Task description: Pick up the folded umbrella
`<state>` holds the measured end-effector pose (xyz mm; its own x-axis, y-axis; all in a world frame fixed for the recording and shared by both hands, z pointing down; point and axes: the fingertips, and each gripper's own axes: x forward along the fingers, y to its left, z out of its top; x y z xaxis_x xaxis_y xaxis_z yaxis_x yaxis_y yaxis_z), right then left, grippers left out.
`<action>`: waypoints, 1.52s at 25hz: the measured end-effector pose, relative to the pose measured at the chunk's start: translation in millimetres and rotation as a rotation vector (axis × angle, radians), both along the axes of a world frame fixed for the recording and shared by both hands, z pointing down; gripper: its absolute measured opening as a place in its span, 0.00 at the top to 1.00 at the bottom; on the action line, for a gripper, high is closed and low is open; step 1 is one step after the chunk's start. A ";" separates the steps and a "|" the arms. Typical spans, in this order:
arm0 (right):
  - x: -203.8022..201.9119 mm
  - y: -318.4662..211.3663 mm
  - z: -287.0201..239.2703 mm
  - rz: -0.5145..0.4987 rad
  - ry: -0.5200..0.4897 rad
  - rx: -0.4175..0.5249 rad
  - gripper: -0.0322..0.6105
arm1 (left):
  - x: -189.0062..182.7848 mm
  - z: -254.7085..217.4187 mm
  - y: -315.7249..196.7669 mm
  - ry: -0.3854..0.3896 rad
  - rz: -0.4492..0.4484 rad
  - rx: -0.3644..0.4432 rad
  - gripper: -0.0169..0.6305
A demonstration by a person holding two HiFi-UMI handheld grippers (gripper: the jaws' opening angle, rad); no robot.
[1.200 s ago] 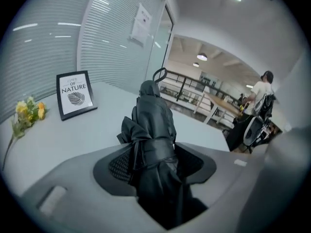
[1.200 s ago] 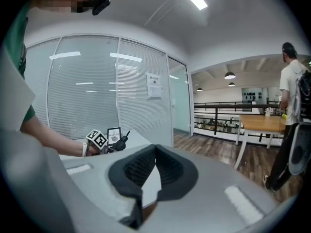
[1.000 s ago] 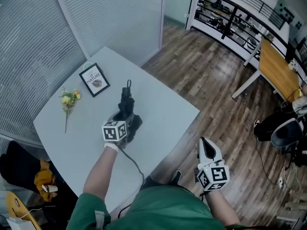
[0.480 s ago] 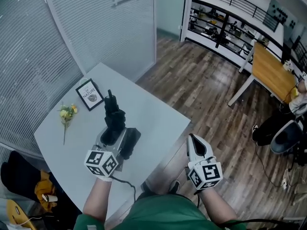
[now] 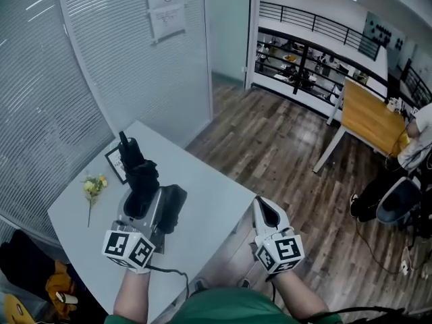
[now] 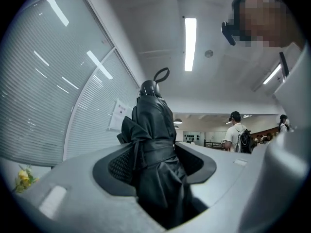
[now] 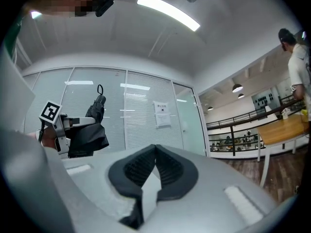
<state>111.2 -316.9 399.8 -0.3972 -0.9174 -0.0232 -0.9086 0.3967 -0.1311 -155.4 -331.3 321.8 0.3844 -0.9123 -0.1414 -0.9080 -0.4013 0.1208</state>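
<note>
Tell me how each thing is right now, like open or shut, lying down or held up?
umbrella: folded, strapped shut, held up off the table.
left gripper: closed on the umbrella.
right gripper: shut, empty.
flower: lying flat on the table.
ceiling light: on.

L gripper (image 5: 142,206) clamps folded umbrella (image 5: 138,171) over table (image 5: 206,191); R gripper (image 5: 263,210) beside table edge

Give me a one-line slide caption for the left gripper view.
Left tool clamped on the black folded umbrella, with window blinds to its left and a ceiling light overhead.
</note>
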 end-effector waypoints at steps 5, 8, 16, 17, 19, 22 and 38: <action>4.2 2.1 -18.7 0.003 -0.008 0.044 0.95 | 4.0 -6.5 8.4 0.043 0.000 0.013 0.58; 9.7 3.1 -28.7 0.012 -0.011 0.068 0.95 | 8.9 -1.0 11.7 0.062 0.017 0.014 0.58; 10.8 8.5 -28.8 0.025 0.055 0.105 0.95 | 16.8 6.5 16.4 0.111 0.053 -0.014 0.58; 11.0 8.5 -28.2 0.023 0.053 0.103 0.95 | 17.7 6.9 16.9 0.119 0.057 -0.017 0.58; 10.4 7.0 -25.4 0.021 0.050 0.095 0.95 | 18.5 10.6 16.0 0.125 0.062 -0.028 0.58; 8.6 5.4 -17.9 0.018 0.063 0.081 0.95 | 20.1 19.9 14.7 0.125 0.065 -0.056 0.58; -2.8 4.1 -4.5 -0.017 0.070 0.051 0.95 | 20.6 39.2 16.7 0.147 0.088 -0.121 0.58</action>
